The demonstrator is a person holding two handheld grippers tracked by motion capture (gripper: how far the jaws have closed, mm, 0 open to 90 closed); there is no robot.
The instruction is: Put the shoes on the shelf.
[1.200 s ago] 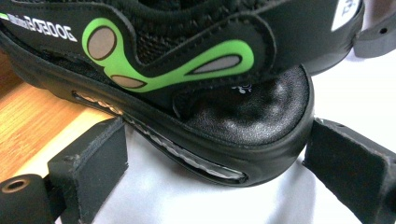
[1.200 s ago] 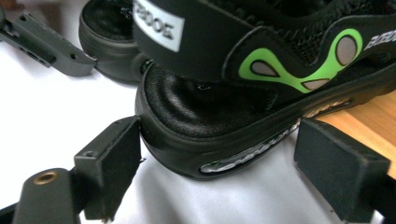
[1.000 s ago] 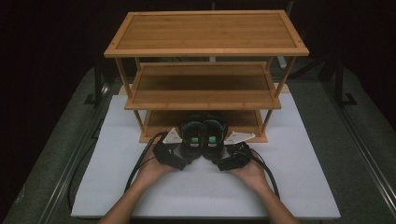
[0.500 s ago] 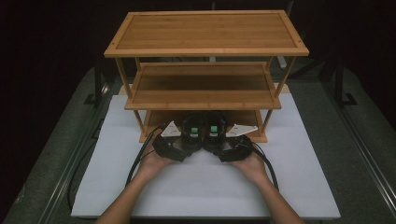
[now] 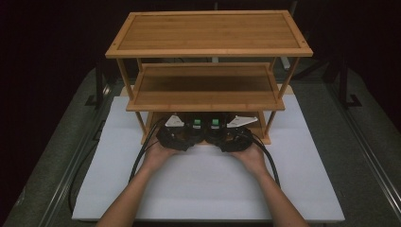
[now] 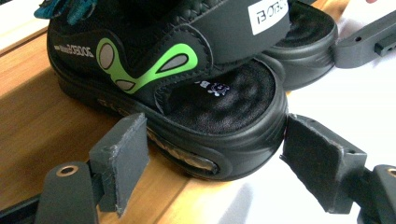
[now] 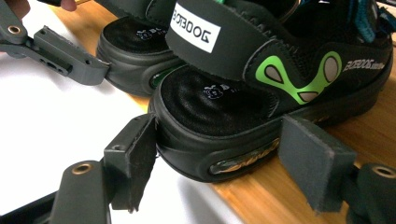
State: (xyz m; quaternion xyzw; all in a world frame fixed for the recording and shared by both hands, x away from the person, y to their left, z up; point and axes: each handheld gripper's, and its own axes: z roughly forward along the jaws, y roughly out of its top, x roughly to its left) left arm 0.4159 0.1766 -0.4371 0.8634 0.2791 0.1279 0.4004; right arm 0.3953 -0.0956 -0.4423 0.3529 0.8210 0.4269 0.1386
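A three-tier bamboo shoe rack [image 5: 208,45] is seen standing on a white rectangular mat [image 5: 203,189], which is spread over the dark grey table [image 5: 359,156]; every place below is given relative to this rack. At the front edge of the rack's bottom shelf [image 6: 42,121] a pair of black sandals with green side markings is set side by side, heels overhanging the edge towards the person. The left black sandal [image 6: 187,93] lies left of the shelf's middle, the right black sandal [image 7: 261,88] just right of it, the two almost touching.

The left gripper [image 6: 215,154], held in the person's left hand [image 5: 158,153], is placed at the shelf front with its jaws around the heel of the left sandal. The jaws have just been closing; the right-hand pad [image 6: 317,158] is seen at or almost at the heel wall, while a narrow gap remains at the other pad, so no firm grip is judged yet. The right gripper [image 7: 219,161], held in the right hand [image 5: 250,158], is placed likewise about the heel of the right sandal; its jaws have also just been closing, one pad [image 7: 137,154] touching the heel rim and the far pad standing clear.

The step in hand is judged to be the grasping of both sandals at the heel. The next move calls for both pairs of jaws to be closed fully on the heels before any pull or lift, both sandals being kept level so that neither is knocked askew on the shelf.
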